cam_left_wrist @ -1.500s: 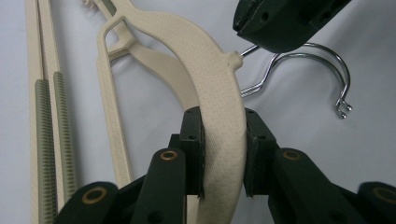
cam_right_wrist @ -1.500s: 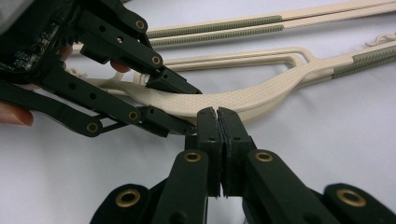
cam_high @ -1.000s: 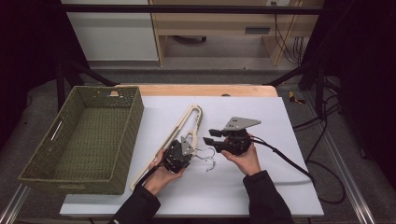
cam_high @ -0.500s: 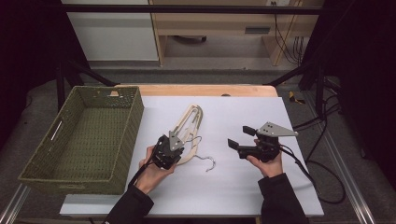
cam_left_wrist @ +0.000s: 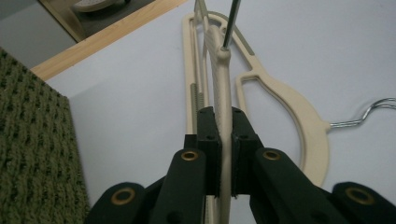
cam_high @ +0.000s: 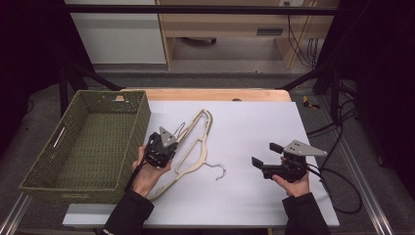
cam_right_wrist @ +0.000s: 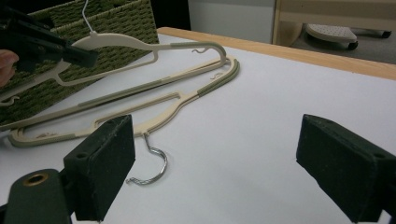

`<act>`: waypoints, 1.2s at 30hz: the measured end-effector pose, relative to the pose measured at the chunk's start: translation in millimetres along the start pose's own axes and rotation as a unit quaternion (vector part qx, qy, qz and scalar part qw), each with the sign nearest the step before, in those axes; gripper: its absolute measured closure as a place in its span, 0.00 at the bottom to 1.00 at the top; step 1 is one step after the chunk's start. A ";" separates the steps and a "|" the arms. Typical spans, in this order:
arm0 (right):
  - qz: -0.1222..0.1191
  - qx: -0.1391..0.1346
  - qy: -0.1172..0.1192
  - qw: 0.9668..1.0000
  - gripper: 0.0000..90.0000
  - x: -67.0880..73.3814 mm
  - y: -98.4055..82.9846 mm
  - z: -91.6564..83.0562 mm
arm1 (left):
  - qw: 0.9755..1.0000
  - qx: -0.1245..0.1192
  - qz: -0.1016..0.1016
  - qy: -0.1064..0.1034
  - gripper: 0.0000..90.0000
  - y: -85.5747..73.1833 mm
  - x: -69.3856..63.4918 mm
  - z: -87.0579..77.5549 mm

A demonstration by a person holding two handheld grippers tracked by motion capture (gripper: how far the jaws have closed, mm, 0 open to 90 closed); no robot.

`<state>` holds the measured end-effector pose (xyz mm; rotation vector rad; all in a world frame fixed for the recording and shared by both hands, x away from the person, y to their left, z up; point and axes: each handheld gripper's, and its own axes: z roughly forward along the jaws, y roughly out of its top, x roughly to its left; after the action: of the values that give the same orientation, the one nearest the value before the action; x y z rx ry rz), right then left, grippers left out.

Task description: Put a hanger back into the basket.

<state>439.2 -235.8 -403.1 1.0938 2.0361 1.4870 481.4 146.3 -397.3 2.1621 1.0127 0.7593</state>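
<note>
White counter (cam_high: 254, 127) under dim workshop light carries two beige hangers and a green basket (cam_high: 83, 142) along its left edge. The left claw (cam_left_wrist: 223, 135) has just been closing and now pinches the upper hanger (cam_left_wrist: 220, 56) by one arm, its far end lifted off the lower hanger (cam_high: 198, 164). That held hanger's long axis runs from the claw toward the counter's far edge, with the basket just beside it on the left, so the left hand is the nearer one for dropping it in. The right claw (cam_high: 266, 159) has just been opening and is empty, well apart near the right edge, jaws wide and pointing left at the lower hanger's hook (cam_right_wrist: 152, 163).
</note>
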 end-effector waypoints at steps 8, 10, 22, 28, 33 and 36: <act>0.001 0.003 0.001 1.000 0.12 1.1 -1.2 -1.5 | 1.000 -0.018 -0.021 -0.001 0.95 -1.4 10.7 -7.7; 0.000 0.002 0.001 1.000 0.12 1.0 -1.4 -2.1 | 0.999 -0.028 -0.022 -0.003 0.95 -0.6 11.2 -14.4; -0.007 0.002 -0.002 1.000 0.09 1.2 -2.0 -9.0 | 0.992 -0.104 -0.024 -0.060 0.95 24.7 29.7 -82.3; -0.003 -0.001 -0.005 1.000 0.08 1.5 -1.6 -9.6 | 0.990 -0.117 -0.019 -0.076 0.95 32.9 46.9 -105.0; -0.004 -0.001 -0.006 1.000 0.08 1.0 -1.2 -10.3 | 0.986 -0.134 -0.031 -0.097 0.95 37.6 75.4 -127.7; -0.002 0.000 -0.005 1.000 0.07 1.3 -1.1 -10.1 | 0.986 -0.133 -0.036 -0.092 0.95 38.2 83.5 -132.8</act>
<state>431.0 -241.2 -400.3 1.0934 2.0302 1.4763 449.0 233.1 -265.1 1.9154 0.8377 0.6099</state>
